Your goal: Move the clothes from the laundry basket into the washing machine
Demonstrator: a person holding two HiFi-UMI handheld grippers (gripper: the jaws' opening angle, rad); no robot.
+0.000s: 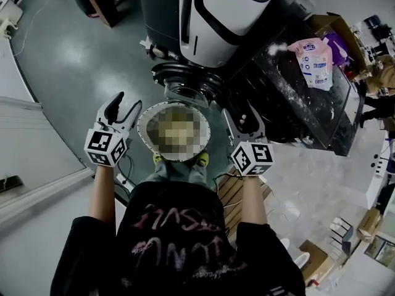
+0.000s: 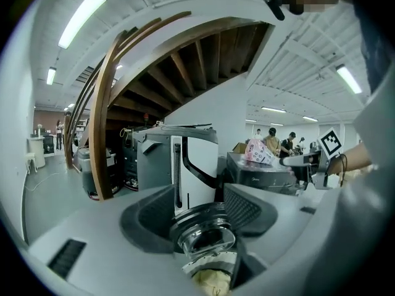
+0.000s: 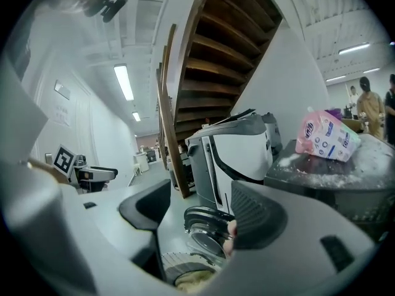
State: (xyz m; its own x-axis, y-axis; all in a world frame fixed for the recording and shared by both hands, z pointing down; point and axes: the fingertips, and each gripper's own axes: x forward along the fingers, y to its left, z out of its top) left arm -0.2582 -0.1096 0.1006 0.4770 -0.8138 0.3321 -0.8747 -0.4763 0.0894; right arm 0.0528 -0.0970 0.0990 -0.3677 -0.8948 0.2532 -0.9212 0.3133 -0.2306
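Grey workshop floor. The basket [image 1: 142, 131] of clothes [image 2: 213, 282] sits before the washing machine [image 1: 228, 17]. My left gripper [image 1: 126, 106] and right gripper [image 1: 242, 119] flank it, both agape and empty, ready to grab.

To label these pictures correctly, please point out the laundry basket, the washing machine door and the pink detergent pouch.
laundry basket [image 1: 141, 127]: head view, left white rim.
washing machine door [image 1: 185, 78]: head view, dark outer ring.
pink detergent pouch [image 1: 316, 59]: head view, printed front.

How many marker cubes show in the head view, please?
2: the left cube left of the laundry basket, the right cube right of it. None seems hidden.
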